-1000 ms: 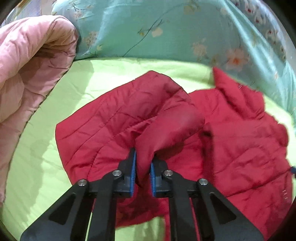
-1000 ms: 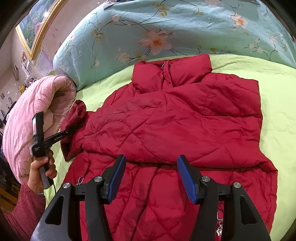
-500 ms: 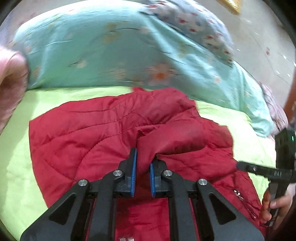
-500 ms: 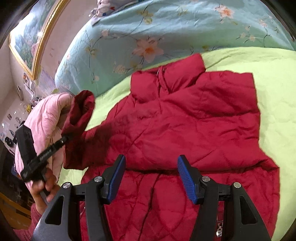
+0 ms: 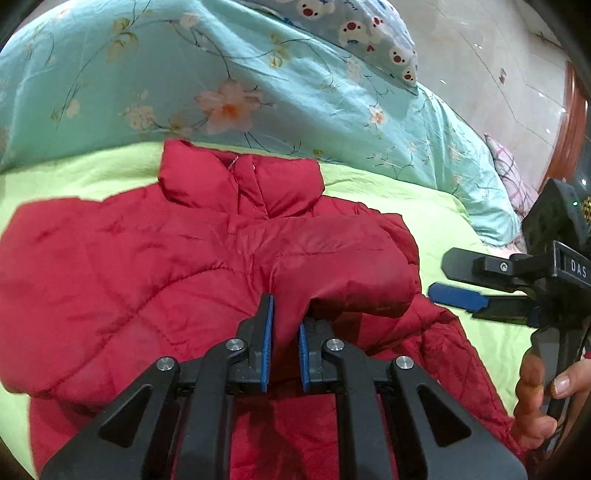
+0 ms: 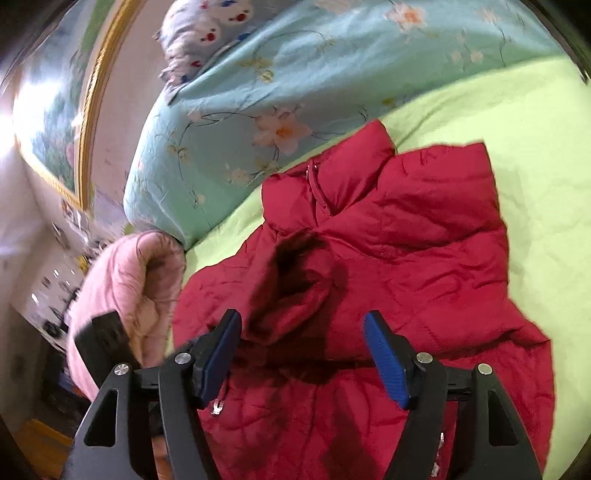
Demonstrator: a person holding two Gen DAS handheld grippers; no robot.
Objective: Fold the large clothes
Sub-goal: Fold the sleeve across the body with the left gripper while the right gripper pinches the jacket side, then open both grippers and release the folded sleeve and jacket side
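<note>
A red quilted jacket (image 5: 122, 266) lies face up on the lime-green bedsheet (image 5: 436, 218), collar toward the pillows. My left gripper (image 5: 283, 325) is shut on the jacket's left sleeve cuff (image 5: 347, 273) and holds it above the jacket's chest. In the right wrist view the lifted sleeve (image 6: 291, 284) hangs over the jacket (image 6: 436, 229). My right gripper (image 6: 303, 347) is open and empty above the jacket's lower front. It also shows in the left wrist view (image 5: 465, 288), at the right edge of the jacket.
A turquoise floral duvet (image 5: 155, 81) lies along the head of the bed, with a patterned pillow (image 5: 354, 26) on it. A rolled pink quilt (image 6: 125, 295) sits at the left of the bed. The sheet (image 6: 524, 125) runs on to the right.
My left gripper has carried the sleeve from the jacket's left side up and across over its chest. My right gripper stayed open and shifted slightly toward the jacket's middle.
</note>
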